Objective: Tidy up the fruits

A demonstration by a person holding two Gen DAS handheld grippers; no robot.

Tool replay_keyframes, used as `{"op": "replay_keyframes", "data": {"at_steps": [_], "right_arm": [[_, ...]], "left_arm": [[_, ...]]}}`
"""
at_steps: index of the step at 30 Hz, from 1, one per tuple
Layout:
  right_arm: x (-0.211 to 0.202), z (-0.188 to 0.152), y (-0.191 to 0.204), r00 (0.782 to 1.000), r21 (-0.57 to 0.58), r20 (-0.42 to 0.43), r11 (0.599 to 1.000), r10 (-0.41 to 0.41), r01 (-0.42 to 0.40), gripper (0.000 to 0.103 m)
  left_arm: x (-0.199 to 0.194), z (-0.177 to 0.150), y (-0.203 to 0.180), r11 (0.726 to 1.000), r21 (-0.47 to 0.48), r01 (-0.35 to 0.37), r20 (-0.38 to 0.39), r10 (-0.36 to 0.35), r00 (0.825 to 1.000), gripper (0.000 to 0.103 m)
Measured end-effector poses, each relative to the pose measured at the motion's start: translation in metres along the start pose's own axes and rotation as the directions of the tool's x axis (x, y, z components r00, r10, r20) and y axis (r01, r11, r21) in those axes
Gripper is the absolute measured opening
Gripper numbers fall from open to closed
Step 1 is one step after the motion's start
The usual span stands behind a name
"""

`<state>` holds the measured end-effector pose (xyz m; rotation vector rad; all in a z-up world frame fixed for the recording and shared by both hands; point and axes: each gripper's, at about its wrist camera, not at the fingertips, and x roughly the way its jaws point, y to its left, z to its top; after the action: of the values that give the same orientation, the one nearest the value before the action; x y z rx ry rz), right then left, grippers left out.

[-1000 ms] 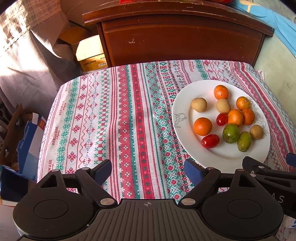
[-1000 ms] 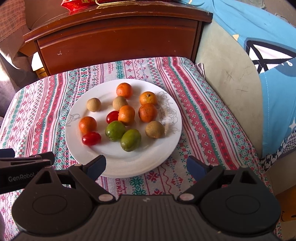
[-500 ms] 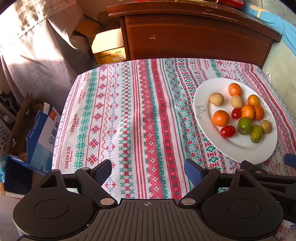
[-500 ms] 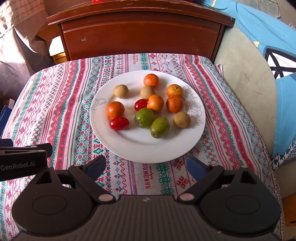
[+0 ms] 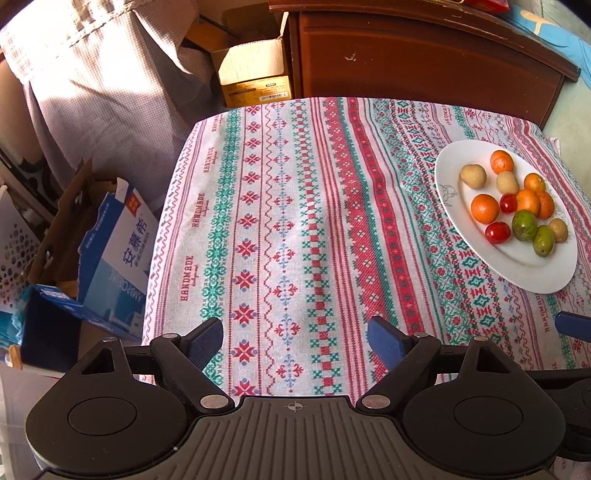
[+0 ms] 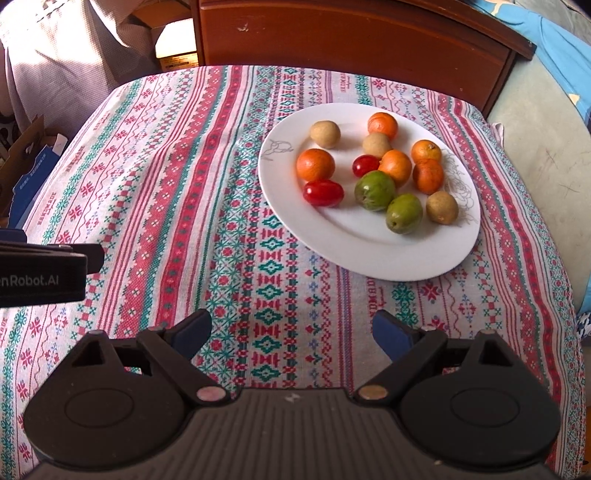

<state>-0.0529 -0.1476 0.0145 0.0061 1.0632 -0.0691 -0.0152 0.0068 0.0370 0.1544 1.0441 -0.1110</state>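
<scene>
Sunlit patterned cloth (image 6: 177, 192) covers the counter, with a wooden headboard (image 6: 351, 33) behind. Left of the counter sits an open blue carton (image 5: 110, 251); what it holds I cannot tell. On the cloth's right side a white plate (image 6: 354, 240) carries oranges (image 6: 315, 164), red tomatoes (image 6: 323, 192), green fruits (image 6: 375, 190) and tan fruits (image 6: 325, 134). Left tongs (image 5: 295, 341) hover over bare cloth, spread wide, holding nothing. Right tongs (image 6: 291, 330) hover near the plate's front edge, spread wide and empty too.
</scene>
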Motion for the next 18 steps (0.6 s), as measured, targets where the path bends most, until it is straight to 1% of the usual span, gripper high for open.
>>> {"op": "replay_keyframes", "data": {"at_steps": [5,8,10,11,18], "right_arm": [[0.004,-0.007,0.016,1.0,-0.047,-0.019,0.999,0.024,-0.025,0.094],[0.003,-0.008,0.021,0.999,-0.047,-0.004,0.998,0.034,-0.034,0.094],[0.004,-0.009,0.022,0.998,-0.04,-0.003,0.997,0.06,-0.06,0.094],[0.005,-0.01,0.023,0.998,-0.036,-0.003,0.997,0.069,-0.069,0.096],[0.006,-0.021,0.033,0.992,-0.09,0.081,0.992,0.099,-0.092,0.101]], "left_arm": [[0.004,-0.006,0.013,1.0,-0.013,0.0,-0.02,0.0,1.0,0.087],[0.005,-0.008,0.018,1.0,-0.021,0.002,-0.028,-0.003,1.0,0.087],[0.006,-0.009,0.02,1.0,-0.024,0.003,-0.031,-0.004,1.0,0.087],[0.006,-0.009,0.021,1.0,-0.026,0.002,-0.031,-0.003,1.0,0.087],[0.007,-0.014,0.027,1.0,-0.029,0.004,-0.039,-0.006,0.999,0.087]]}}
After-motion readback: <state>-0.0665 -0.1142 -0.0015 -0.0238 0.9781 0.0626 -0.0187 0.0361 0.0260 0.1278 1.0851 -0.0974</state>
